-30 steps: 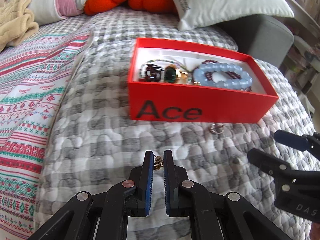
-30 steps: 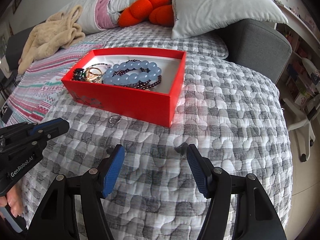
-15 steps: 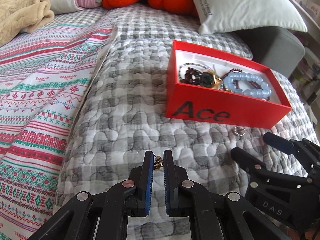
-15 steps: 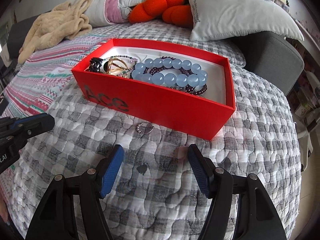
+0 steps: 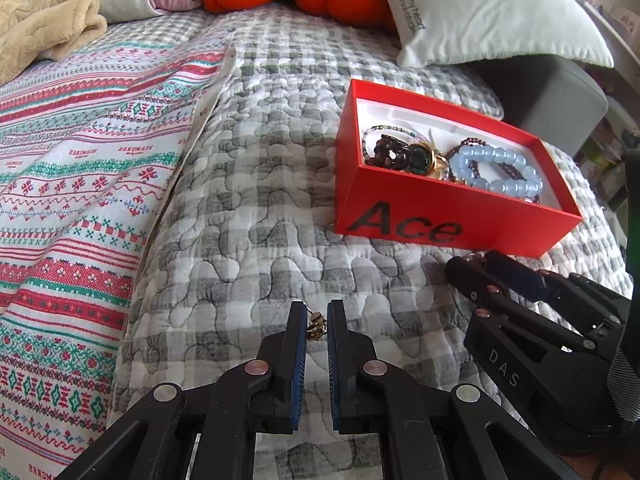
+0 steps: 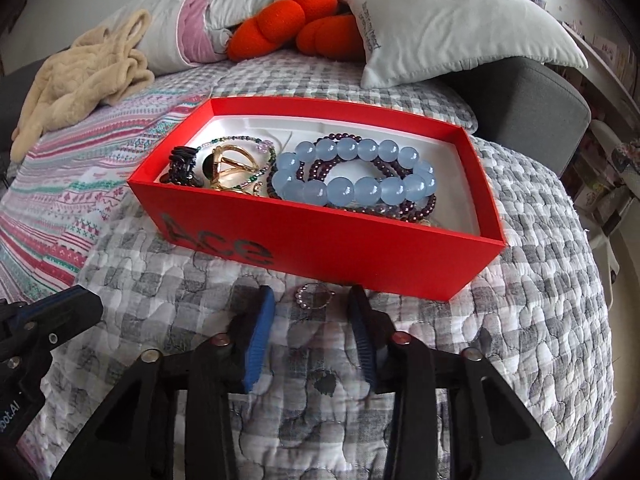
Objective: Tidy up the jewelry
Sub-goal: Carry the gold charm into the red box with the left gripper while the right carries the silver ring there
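Observation:
A red box marked "Ace" (image 5: 416,208) (image 6: 328,240) lies on the grey checked quilt and holds a blue bead bracelet (image 6: 352,176), a dark bead bracelet and gold pieces. My left gripper (image 5: 317,320) is shut on a small gold earring (image 5: 316,327), held above the quilt, left of the box front. My right gripper (image 6: 312,304) is open, its fingers on either side of a small silver ring (image 6: 314,295) that lies on the quilt just before the box front. The right gripper also shows in the left wrist view (image 5: 476,266).
A striped patterned blanket (image 5: 80,168) covers the left of the bed. A beige plush throw (image 6: 80,80), orange cushions (image 6: 296,20) and a white pillow (image 6: 448,20) lie at the back. A grey headboard block (image 6: 528,104) and the bed edge are at the right.
The right gripper has moved forward and down to the silver ring and narrowed around it. The left gripper has drifted left and back with the earring still held.

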